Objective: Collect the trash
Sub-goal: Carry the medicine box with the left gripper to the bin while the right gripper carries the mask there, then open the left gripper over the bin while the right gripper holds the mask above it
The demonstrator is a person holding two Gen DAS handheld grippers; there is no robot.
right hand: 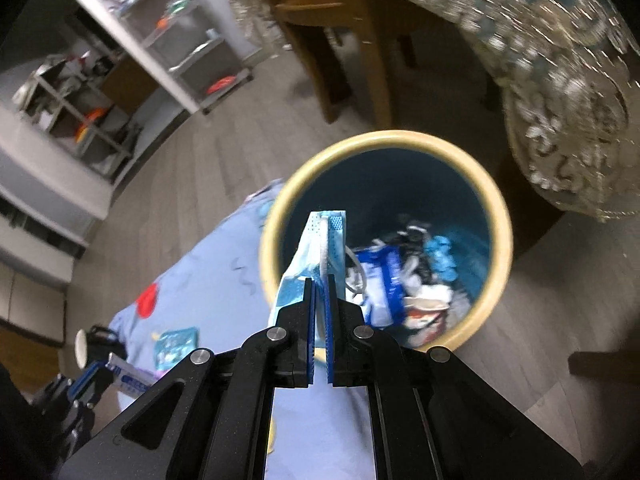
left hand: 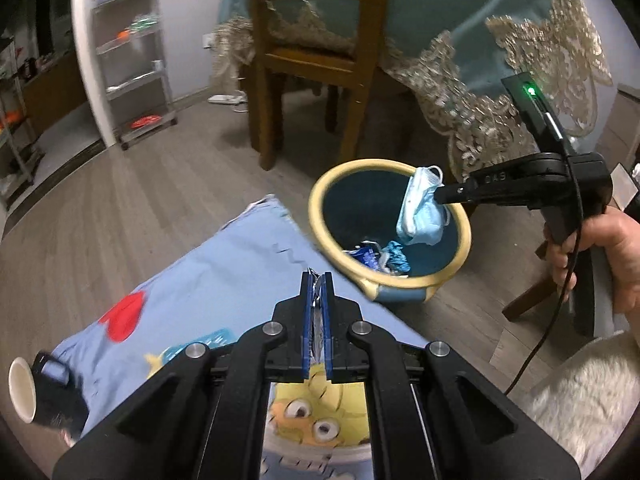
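- Black linkage arms of the left gripper (left hand: 318,280) filled the bottom of the left wrist view; its blue pads were clenched on a thin silvery wrapper (left hand: 317,304) pinched between them.
- Beneath that gripper, a pale blue cartoon blanket (left hand: 192,280) spread from the lower left toward the centre of the frame, lying on the grey wood floor (left hand: 140,200).
- At upper centre stood a wooden chair (left hand: 312,60), with a teal tablecloth (left hand: 460,20) edged in gold lace hanging at the upper right.
- Right of centre sat the round bin (left hand: 320,208), yellow-rimmed and dark blue inside, touching the blanket's edge, with crumpled trash (left hand: 380,258) at its bottom.
- From the right edge, a hand (left hand: 600,256) held the right gripper (left hand: 438,196), whose tip reached over the bin's far rim.
- That gripper was clamped on a light blue face mask (left hand: 420,216), which dangled inside the bin's mouth, above the trash.
- In the right wrist view, the mask (right hand: 320,248) stuck out past the shut pads of the right gripper (right hand: 320,284), directly over the bin (right hand: 500,220).
- A paper cup (left hand: 22,390) lay on its side at the lower left edge.
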